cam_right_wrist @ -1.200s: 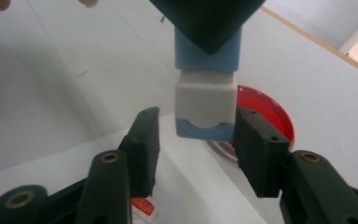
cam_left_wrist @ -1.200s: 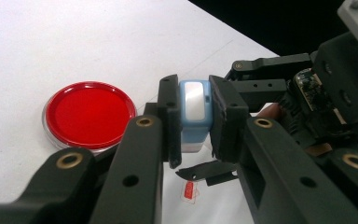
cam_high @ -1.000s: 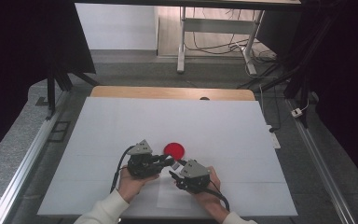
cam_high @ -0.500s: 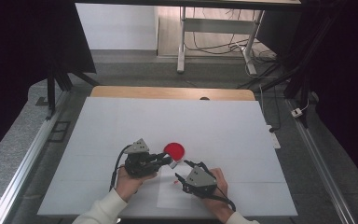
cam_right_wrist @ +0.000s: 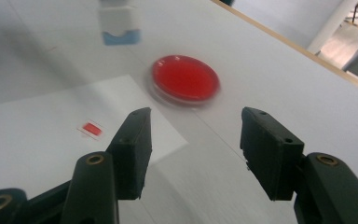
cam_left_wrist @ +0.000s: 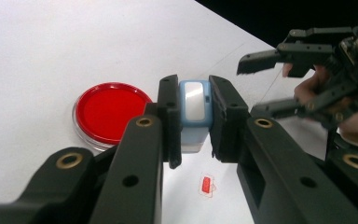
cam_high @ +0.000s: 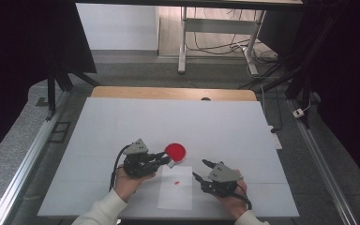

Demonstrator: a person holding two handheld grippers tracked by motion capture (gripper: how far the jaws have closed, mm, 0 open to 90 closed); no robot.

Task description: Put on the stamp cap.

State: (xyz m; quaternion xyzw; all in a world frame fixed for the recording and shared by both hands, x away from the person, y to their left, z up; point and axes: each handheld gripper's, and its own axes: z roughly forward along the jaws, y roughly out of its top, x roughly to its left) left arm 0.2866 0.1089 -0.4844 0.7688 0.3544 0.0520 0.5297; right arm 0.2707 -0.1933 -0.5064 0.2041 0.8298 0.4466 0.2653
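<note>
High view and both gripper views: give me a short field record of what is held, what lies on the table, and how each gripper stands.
held item: small light-blue and white plastic block, lifted off the table
left gripper: jaws shut on the block's sides
right gripper: jaws have just been opening, nothing between them
round red ink pad in a clear case: flat on the white table, just beyond the block
white paper sheet: between the hands, one small red stamp mark on it

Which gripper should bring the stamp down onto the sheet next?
Left. The left gripper already clamps the blue stamp just above the white sheet. The right gripper is open, empty, off to the side.
</note>
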